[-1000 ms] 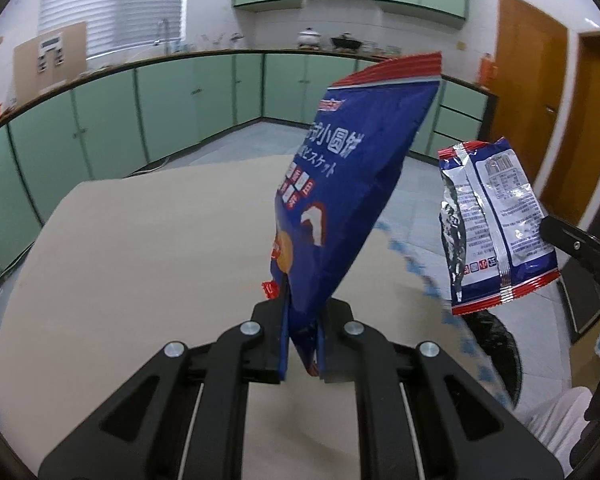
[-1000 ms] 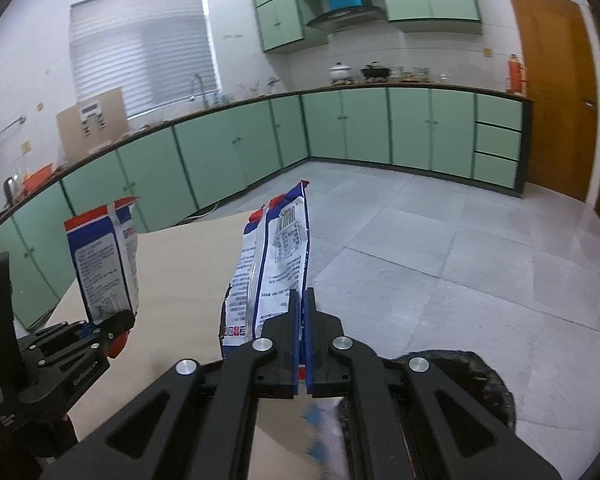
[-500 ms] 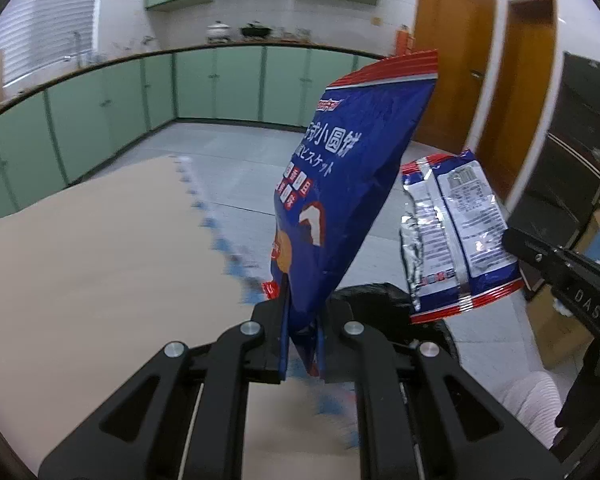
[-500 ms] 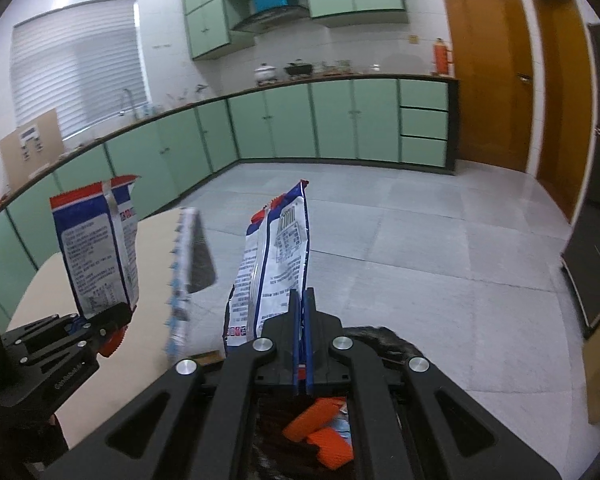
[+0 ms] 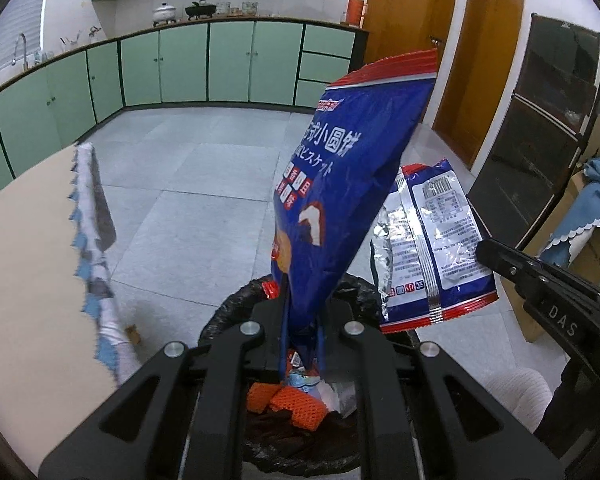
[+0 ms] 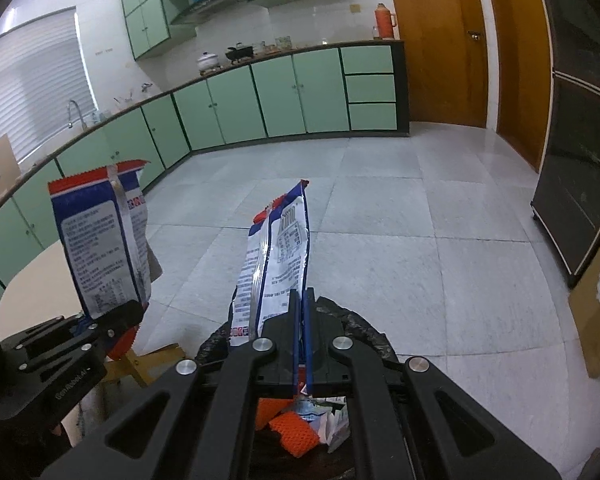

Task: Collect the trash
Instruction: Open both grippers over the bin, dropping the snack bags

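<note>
Home kitchen, no doubt: long run of green cabinets (image 6: pixel 284 96) under a dark countertop (image 6: pixel 260 60), w/ matching wall units & a range hood (image 6: pixel 208 10) above. Pots (image 5: pixel 164 12) sit by the stove, sink tap (image 6: pixel 73 110) under a blinded window (image 6: pixel 32 80). Tiled floor (image 6: pixel 380 208), wooden doors (image 5: pixel 408 20), orange thermos (image 6: pixel 384 19) on the counter end.

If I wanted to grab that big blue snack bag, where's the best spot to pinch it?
Pinch the flat bottom edge of the big blue snack bag, coming from below, as the left tool does now. That seam is thin and flat, so it fits between closed fingers, and the puffy body stands up clear above the bin.
</note>
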